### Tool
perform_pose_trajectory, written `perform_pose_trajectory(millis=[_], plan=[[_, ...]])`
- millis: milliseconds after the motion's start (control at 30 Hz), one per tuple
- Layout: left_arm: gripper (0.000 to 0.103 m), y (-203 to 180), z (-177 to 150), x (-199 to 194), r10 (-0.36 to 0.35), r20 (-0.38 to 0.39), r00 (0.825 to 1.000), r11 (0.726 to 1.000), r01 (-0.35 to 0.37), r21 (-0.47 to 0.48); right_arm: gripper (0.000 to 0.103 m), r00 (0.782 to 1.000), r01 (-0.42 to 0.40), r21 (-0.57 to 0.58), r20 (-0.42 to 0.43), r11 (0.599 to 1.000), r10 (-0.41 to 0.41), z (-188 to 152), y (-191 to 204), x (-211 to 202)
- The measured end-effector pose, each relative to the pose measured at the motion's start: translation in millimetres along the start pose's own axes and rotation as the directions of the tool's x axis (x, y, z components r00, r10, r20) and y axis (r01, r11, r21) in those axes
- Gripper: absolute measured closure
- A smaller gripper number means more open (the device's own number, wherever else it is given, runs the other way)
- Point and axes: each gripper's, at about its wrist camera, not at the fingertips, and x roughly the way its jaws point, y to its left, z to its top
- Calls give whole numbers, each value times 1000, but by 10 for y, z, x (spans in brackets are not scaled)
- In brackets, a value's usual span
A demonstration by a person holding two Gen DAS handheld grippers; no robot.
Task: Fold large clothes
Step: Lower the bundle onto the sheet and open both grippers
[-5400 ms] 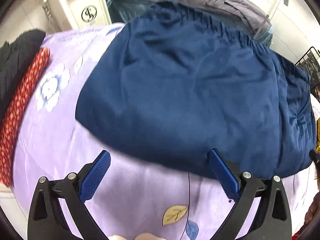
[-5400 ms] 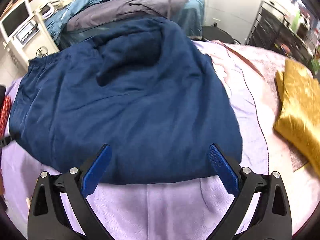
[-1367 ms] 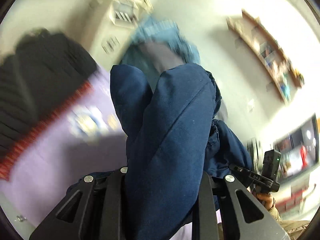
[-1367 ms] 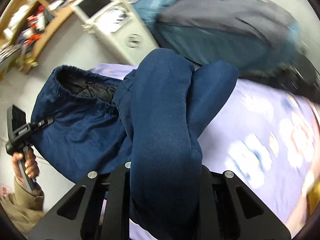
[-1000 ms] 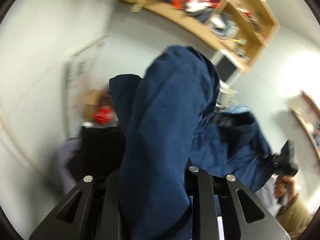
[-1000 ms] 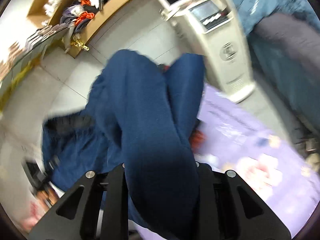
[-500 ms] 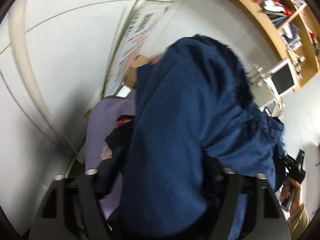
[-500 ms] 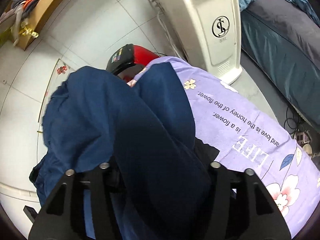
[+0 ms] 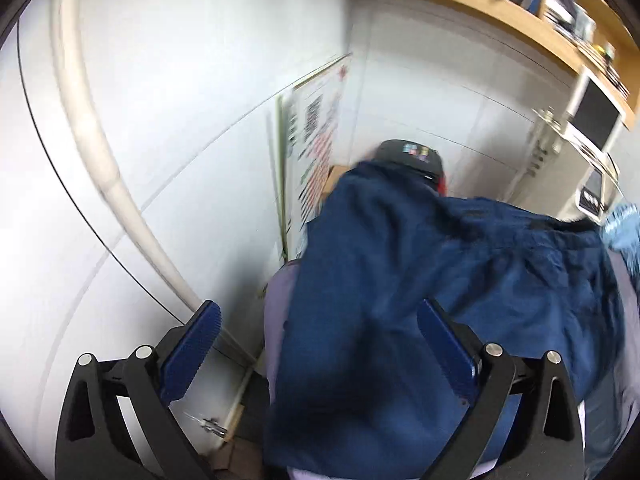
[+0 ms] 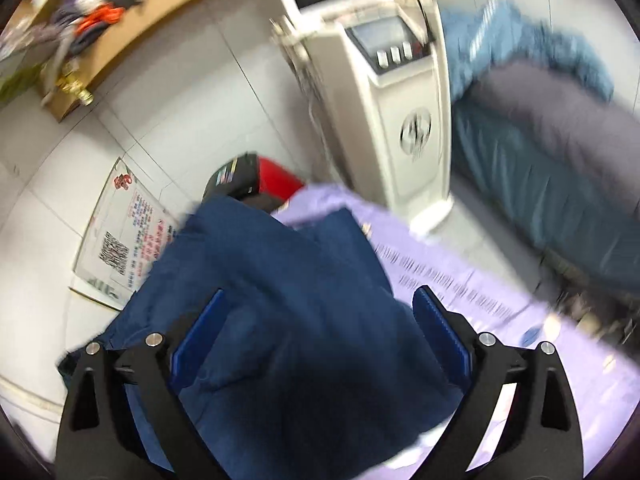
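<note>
Both tools stand wide, their jaws having just been opening to let go of the dark blue, soft-fabric garment (image 9: 460,280). The left tool (image 9: 316,322) and right tool (image 10: 316,320) hang over it, blue pads clear of the cloth. The garment lies heaped at the end of the surface under a lilac flowered sheet (image 10: 500,300), seemingly set aside as folded, though blur hides its edges.
</note>
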Motion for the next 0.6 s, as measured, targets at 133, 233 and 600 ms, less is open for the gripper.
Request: perform_pose_trajectory(millis=[133,233,600], plan=[[6,-382,-118,-274,-67,-67,996,996,71,50,5,997,21,-165,-68,986,-33,-188,354,-255],[6,-682,-300,-346,-154,-181,971,980,173,98,5,981,-66,-276,-192,959,12,-528,643,-338],[6,-946,-806,-459,-107,-262,959,967,162,198,5,966,2,-510,-221,860,-134,-1357,983,-641]])
